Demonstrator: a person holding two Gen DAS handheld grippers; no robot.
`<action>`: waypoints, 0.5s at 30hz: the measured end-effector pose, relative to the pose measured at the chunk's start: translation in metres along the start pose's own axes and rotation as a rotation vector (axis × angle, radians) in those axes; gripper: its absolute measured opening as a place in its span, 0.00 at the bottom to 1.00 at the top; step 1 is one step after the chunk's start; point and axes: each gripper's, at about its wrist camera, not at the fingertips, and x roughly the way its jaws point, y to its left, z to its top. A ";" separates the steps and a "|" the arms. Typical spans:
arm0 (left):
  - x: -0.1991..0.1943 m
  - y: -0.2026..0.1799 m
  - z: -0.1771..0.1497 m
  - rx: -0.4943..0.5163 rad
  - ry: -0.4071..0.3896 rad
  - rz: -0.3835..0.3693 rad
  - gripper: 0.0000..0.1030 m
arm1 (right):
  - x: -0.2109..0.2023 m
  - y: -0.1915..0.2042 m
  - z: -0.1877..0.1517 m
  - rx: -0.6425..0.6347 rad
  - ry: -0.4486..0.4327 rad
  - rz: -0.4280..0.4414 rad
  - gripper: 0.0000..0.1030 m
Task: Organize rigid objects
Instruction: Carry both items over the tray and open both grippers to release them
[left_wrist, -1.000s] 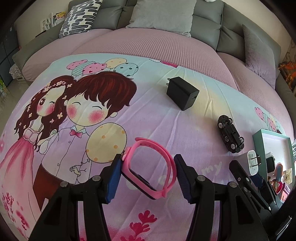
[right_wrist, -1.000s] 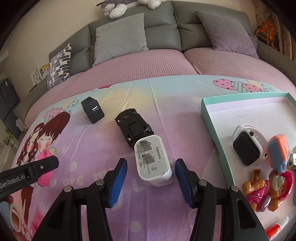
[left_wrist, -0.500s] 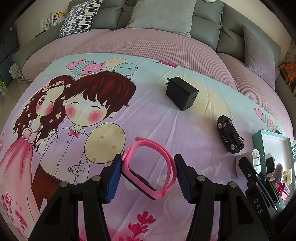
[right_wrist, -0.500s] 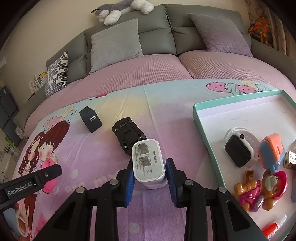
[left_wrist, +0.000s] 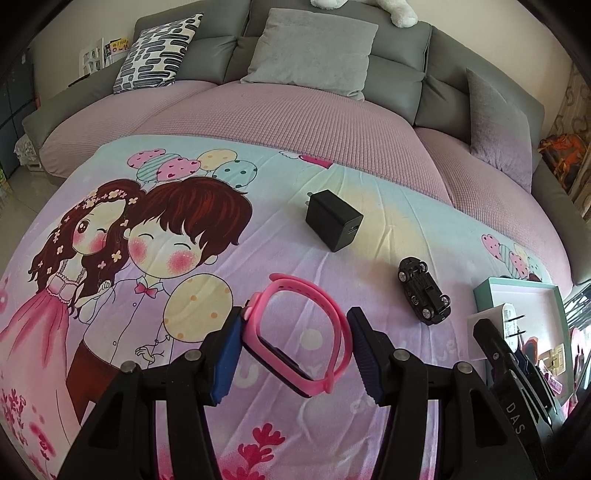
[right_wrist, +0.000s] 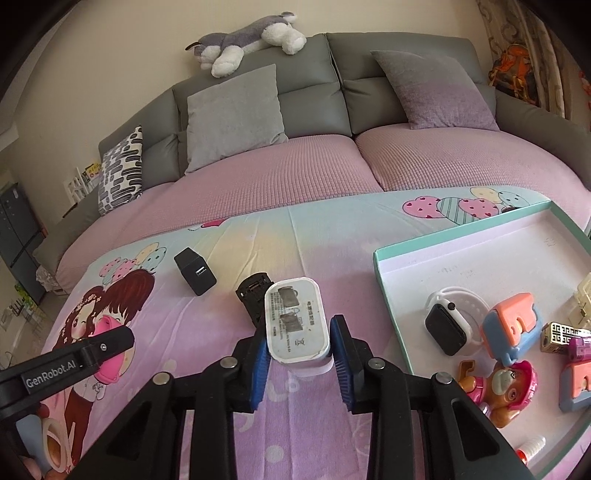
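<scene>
Two grippers, each closed on one item, over the cartoon bedsheet (left_wrist: 110, 258).
Tray (right_wrist: 384, 258) at right of frame; right gripper (right_wrist: 297, 354) clamps the white charger (right_wrist: 295, 317) lower centre; left gripper (left_wrist: 293, 350) pinches the pink watch (left_wrist: 303, 332), lower centre of its view.

Smooth white plastic charger (right_wrist: 297, 320), scuffed on its face; matt black plastic adapter (right_wrist: 195, 271); rubbery pink watch band (left_wrist: 306, 332); printed cloth sheet (left_wrist: 258, 236), softly creased.
</scene>
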 end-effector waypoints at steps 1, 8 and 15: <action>-0.002 -0.002 0.000 0.003 -0.005 -0.003 0.56 | -0.001 -0.001 0.001 0.004 0.000 0.002 0.32; -0.012 -0.031 0.000 0.059 -0.020 -0.037 0.56 | -0.019 -0.019 0.008 0.045 -0.031 -0.002 0.32; -0.034 -0.082 0.000 0.142 -0.061 -0.110 0.56 | -0.052 -0.051 0.017 0.032 -0.116 -0.130 0.32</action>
